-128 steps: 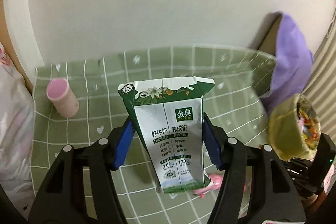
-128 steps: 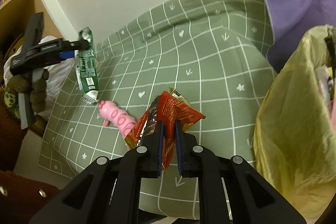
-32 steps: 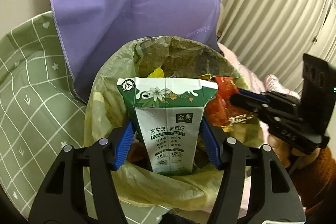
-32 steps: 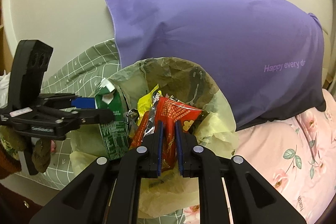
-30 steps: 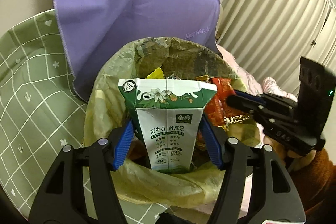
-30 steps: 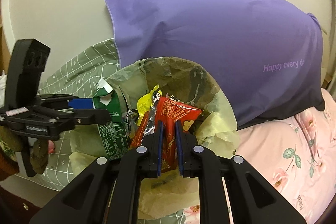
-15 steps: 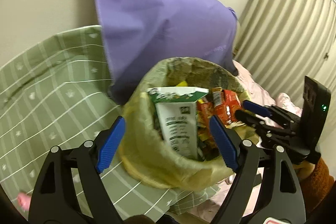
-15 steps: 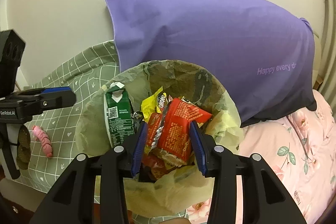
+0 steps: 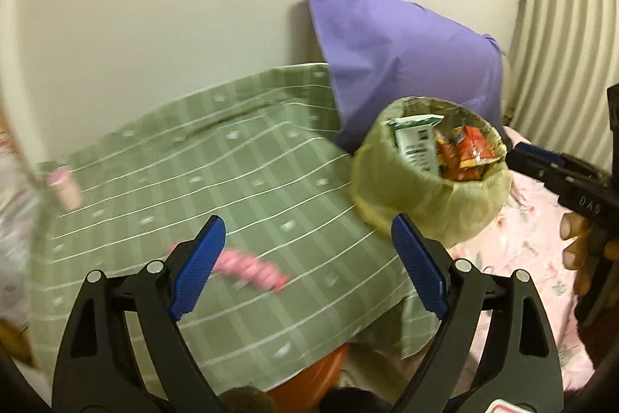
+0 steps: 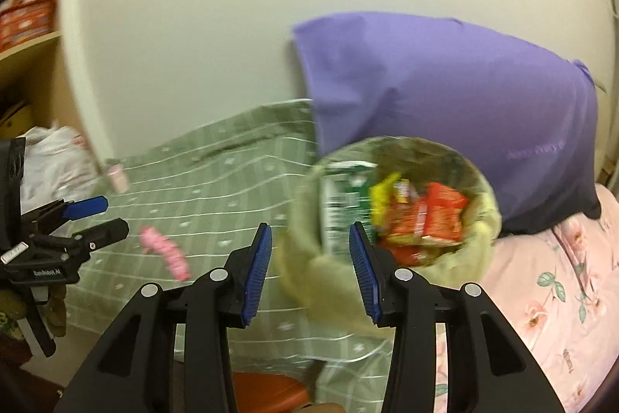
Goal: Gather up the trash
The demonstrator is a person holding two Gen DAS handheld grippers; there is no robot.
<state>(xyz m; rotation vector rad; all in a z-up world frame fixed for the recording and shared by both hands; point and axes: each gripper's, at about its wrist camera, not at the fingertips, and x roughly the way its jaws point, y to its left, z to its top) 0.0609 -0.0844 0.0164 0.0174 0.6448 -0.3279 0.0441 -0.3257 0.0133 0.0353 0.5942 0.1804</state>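
Left gripper (image 9: 307, 237) jaws opening wide, nothing btwn them. Right gripper (image 10: 309, 242) partly open, empty. Milk carton (image 9: 416, 142) and red snack packet (image 10: 441, 215) sit in trash bag (image 9: 410, 196); pink wrapper (image 9: 251, 268), prob. trash, blurred on green cloth (image 9: 232, 180).

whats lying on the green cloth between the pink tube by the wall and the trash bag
A pink wrapper lies there on the green checked cloth, between the pink tube and the trash bag. The rest of that stretch is bare. The right wrist view shows it.

Left gripper (image 9: 307, 258) at lower centre of its view, jaws opening wide, nothing between the blue pads. Right gripper (image 10: 309, 268) at lower centre, jaws parted, empty. Bare fingers (image 9: 580, 250) at right edge.
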